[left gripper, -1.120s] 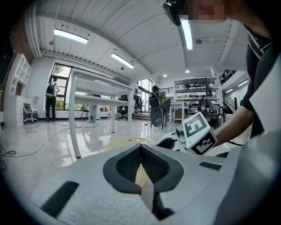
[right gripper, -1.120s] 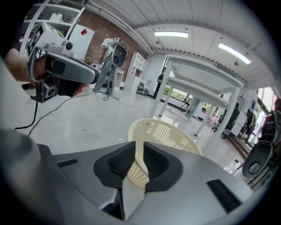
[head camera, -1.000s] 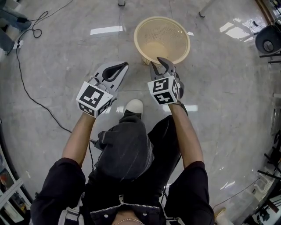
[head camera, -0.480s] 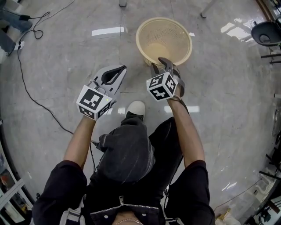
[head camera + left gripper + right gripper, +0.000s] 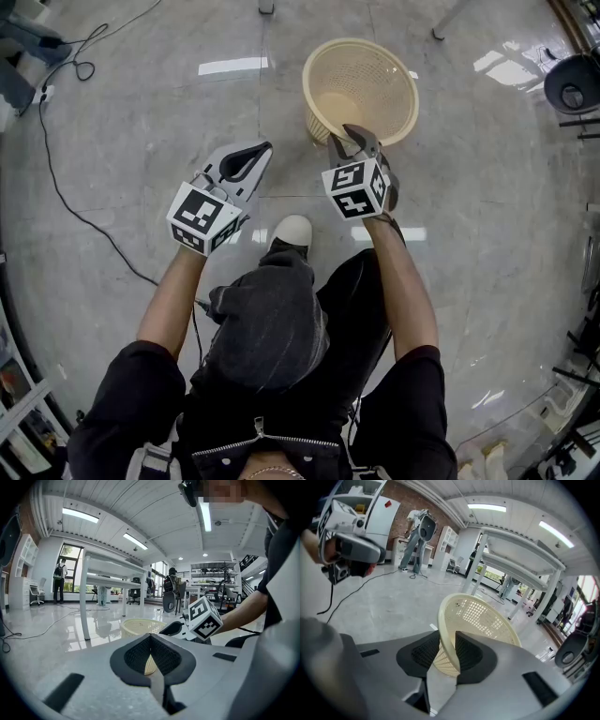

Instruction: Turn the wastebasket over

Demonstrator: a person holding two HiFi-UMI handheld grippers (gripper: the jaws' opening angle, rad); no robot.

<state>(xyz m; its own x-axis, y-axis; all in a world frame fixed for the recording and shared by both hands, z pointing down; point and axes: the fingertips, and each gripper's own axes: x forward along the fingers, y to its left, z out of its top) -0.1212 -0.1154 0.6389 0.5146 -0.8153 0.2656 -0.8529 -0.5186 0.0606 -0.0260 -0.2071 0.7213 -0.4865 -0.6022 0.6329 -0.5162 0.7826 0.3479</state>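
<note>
Right tool (image 5: 350, 134) closing, pinching latticed wastebasket (image 5: 366, 66) rim

Bare floor (image 5: 141, 112) surrounds the wastebasket (image 5: 361, 80); a cable (image 5: 44, 150) trails left.

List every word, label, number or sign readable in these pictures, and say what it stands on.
No text can be read anywhere.
On the marker cubes: black-and-white square patterns only, no letters or digits.
On the wastebasket: no label shows.
On the red patch, upper left of the right gripper view: too small to read.

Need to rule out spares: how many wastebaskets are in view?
1. The wastebasket stands upright on the floor ahead of the person's shoe. Others may lie outside view.
</note>
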